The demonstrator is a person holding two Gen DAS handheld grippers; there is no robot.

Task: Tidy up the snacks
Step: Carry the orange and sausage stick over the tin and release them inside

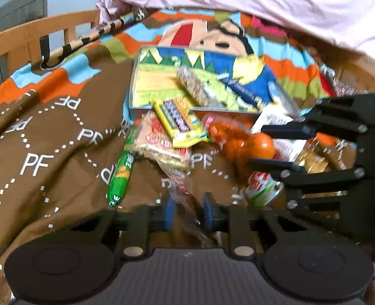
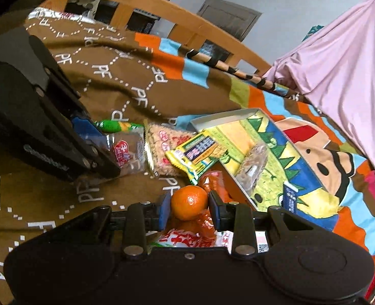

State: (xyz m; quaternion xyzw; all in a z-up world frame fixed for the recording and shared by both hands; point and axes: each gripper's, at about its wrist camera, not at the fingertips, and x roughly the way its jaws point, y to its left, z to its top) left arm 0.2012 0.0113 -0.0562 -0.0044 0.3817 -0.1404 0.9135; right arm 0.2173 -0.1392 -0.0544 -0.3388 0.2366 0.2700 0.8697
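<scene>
A shallow grey-rimmed tray (image 1: 134, 81) (image 2: 213, 120) lies on a patterned blanket and holds a cereal bar (image 1: 192, 86) (image 2: 253, 165) and a blue packet (image 1: 243, 90) (image 2: 291, 198). In front of it lie a yellow packet (image 1: 179, 120) (image 2: 200, 152), a rice cracker pack (image 1: 159, 147) (image 2: 159, 139), a green sausage stick (image 1: 121, 170) (image 2: 113, 125) and an orange (image 1: 261, 146) (image 2: 189, 202). My right gripper (image 2: 188, 212) (image 1: 263, 146) is shut on the orange. My left gripper (image 1: 188, 211) (image 2: 106, 147) is shut on a clear wrapped snack (image 1: 179, 190) (image 2: 126, 150).
A brown blanket (image 1: 47, 157) with white "PF" lettering covers the bed. A wooden rail (image 1: 29, 40) (image 2: 162, 7) runs behind it. A pink cloth (image 1: 263, 0) (image 2: 345, 58) hangs at the far side. More packets (image 1: 261, 188) (image 2: 187, 239) lie under the right gripper.
</scene>
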